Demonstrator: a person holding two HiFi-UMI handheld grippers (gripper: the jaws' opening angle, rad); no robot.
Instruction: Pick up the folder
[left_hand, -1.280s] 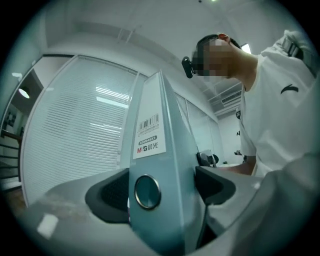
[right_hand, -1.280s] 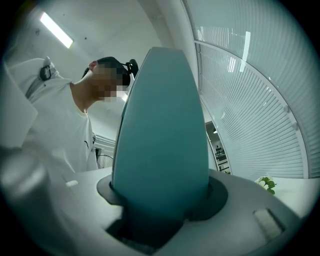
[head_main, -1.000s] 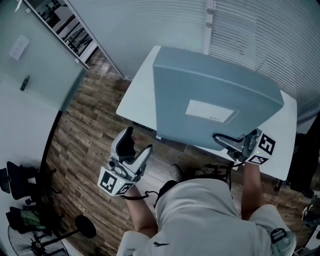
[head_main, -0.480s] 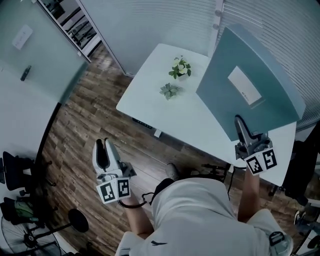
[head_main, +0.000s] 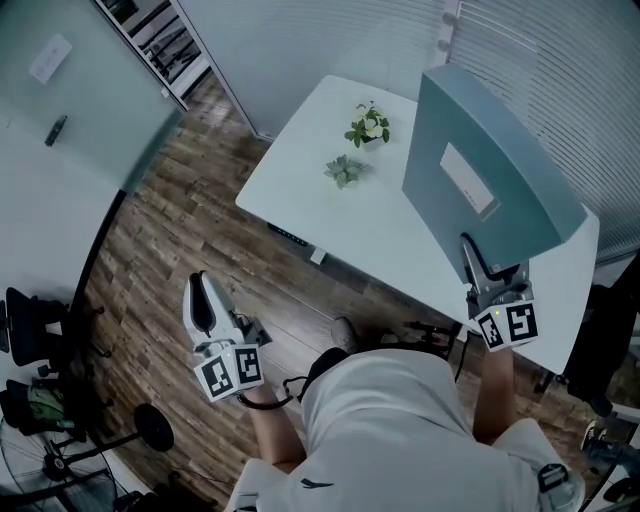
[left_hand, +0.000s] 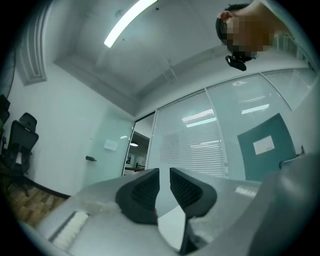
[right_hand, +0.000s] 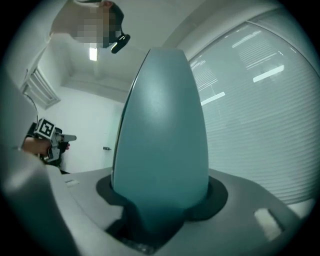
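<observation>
- Right gripper view: right gripper (right_hand: 159, 212) is clamped on the lower edge of the teal folder (right_hand: 160, 125), jaws spread wide because the folder is thick. Its body rises straight out of the jaws.
- Grip sits low on one edge, so all the weight stands above the pads. Probably fine for a lift, but I'd expect it to tip if the wrist rolls.
- Head view: the folder stands on edge, white label (head_main: 467, 178) facing the person, up off the right end of the white table (head_main: 330, 215). Looks like the pick is done (one gripper carries it alone).
- Left gripper (left_hand: 165, 187): jaws have just been closing, now nearly together with a thin slit, nothing between them.
- It hangs over the wood floor (head_main: 170, 250), well apart from the table. My read: parked out of the way.
- Two small plants (head_main: 368, 125) stand on the table's far side, clear of the folder.
</observation>
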